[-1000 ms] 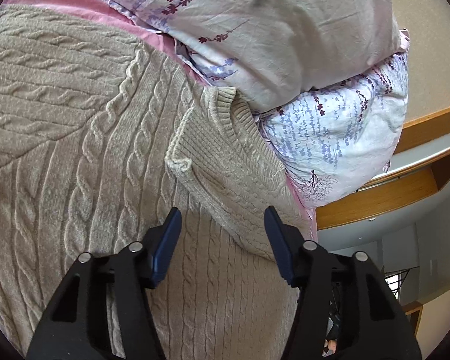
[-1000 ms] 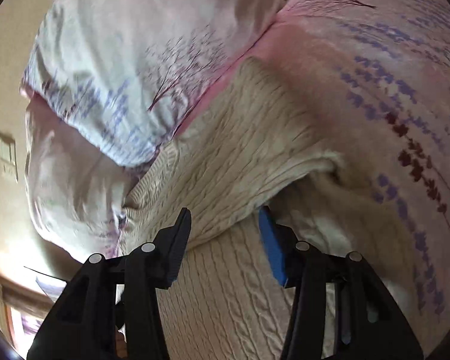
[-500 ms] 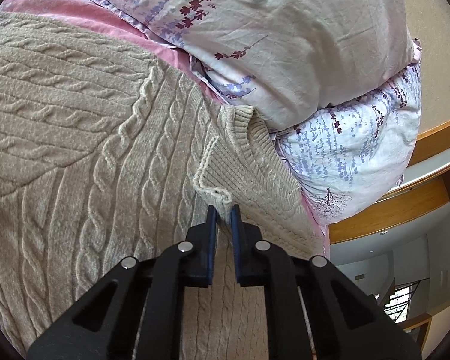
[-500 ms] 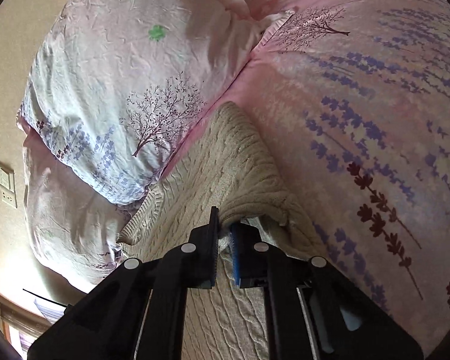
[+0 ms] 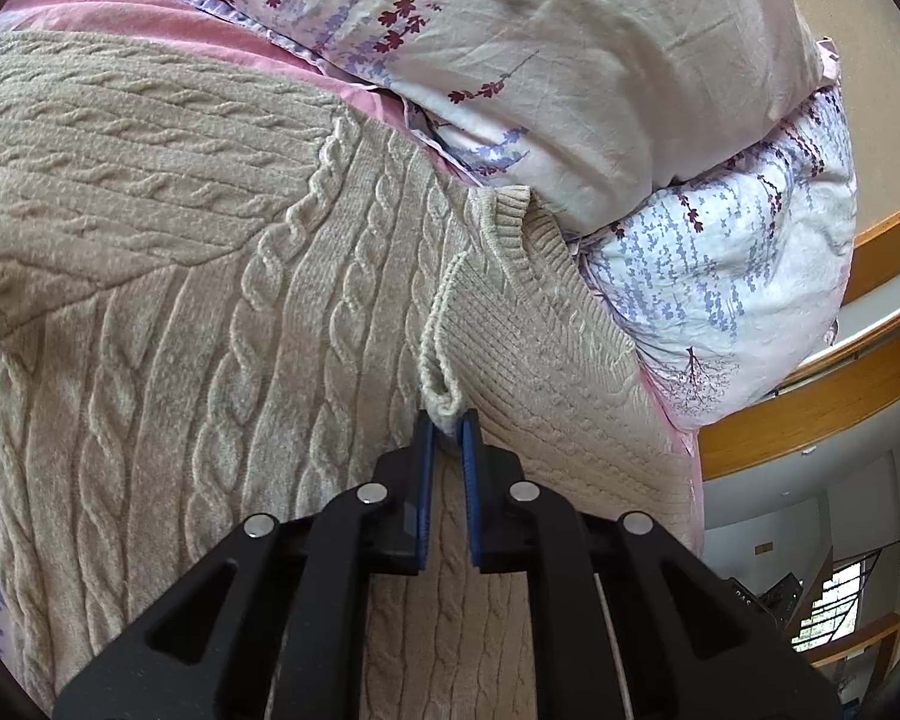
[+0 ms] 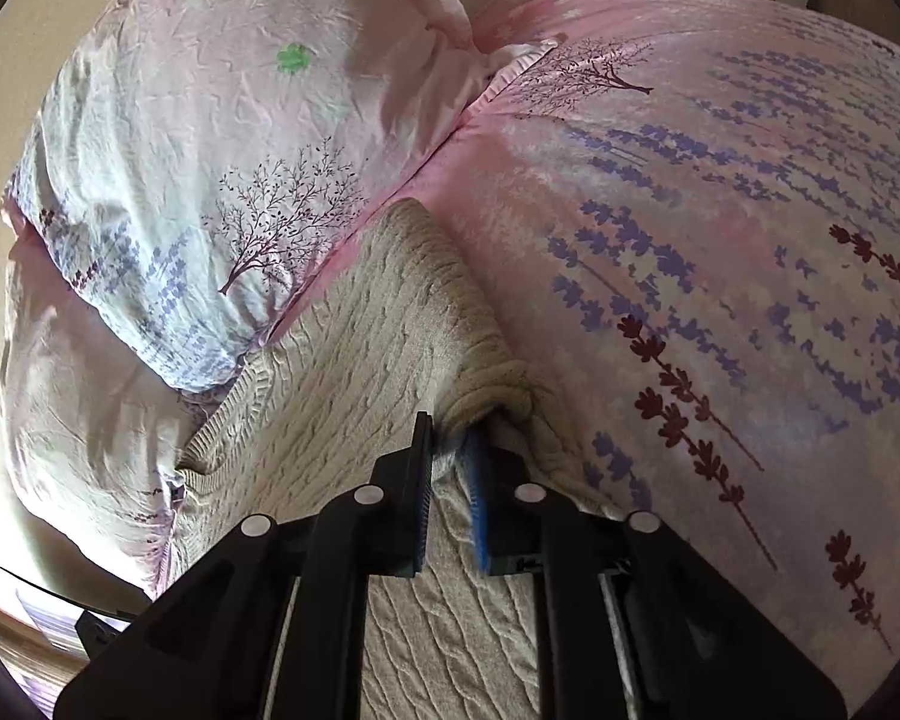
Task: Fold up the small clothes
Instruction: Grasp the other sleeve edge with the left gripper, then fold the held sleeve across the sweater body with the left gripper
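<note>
Both your grippers pinch the sweater's near edge; its length runs away toward the pillows.

Your left gripper [image 5: 447, 423] is all but closed on a puckered ribbed corner of the beige cable-knit sweater [image 5: 222, 312], which lies on the pink bedspread [image 6: 720, 252] below the stacked pillows [image 5: 600, 60]. Your right gripper [image 6: 450, 438] has a rolled fold between its jaws, which are easing slightly apart. I'd judge the fold goes toward the pillows.

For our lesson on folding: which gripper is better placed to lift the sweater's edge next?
Likely left: left gripper pinches the ribbed corner of the cable-knit sweater; right gripper, jaws opening, has a fold between them.
</note>
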Available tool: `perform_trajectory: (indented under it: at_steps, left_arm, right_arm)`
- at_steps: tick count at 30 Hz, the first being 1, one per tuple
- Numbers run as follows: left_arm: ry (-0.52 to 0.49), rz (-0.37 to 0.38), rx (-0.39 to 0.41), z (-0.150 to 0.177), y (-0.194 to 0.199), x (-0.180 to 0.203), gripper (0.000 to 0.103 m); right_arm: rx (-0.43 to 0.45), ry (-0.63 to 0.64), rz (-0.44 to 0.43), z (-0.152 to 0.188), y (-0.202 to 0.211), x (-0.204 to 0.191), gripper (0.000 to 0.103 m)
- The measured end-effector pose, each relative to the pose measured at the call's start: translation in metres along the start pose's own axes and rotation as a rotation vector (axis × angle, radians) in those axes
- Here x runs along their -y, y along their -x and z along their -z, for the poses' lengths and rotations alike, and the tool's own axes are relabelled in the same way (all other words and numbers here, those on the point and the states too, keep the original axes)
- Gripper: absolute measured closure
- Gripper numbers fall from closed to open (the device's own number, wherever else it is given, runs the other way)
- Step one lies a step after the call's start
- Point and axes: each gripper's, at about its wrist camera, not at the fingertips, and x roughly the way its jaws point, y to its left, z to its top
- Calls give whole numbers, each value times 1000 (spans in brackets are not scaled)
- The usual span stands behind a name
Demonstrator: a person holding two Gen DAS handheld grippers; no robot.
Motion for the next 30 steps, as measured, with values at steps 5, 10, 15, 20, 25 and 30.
perform_trajectory:
  at_steps: [5, 10, 15, 20, 25, 30]
  left_arm:
    - [-46, 12, 30, 1, 43, -8, 56]
    - [-45, -2, 106, -1, 112, -43, 45]
    - [59, -78, 214, -10, 176, -100, 45]
    - [213, -153, 285, -20, 211, -152, 45]
    - [334, -160, 321, -34, 219, -183, 45]
    - [431, -135, 355, -46, 219, -201, 53]
  right_arm:
    - [35, 120, 31, 11, 23, -31, 57]
    - [-12, 387, 35, 34, 9, -99, 48]
    - [-61, 628, 107, 66, -33, -151, 48]
    - [-132, 722, 161, 91, -66, -163, 48]
    - [-127, 747, 178, 102, -68, -163, 44]
    - [-145, 723, 156, 98, -60, -163, 43]
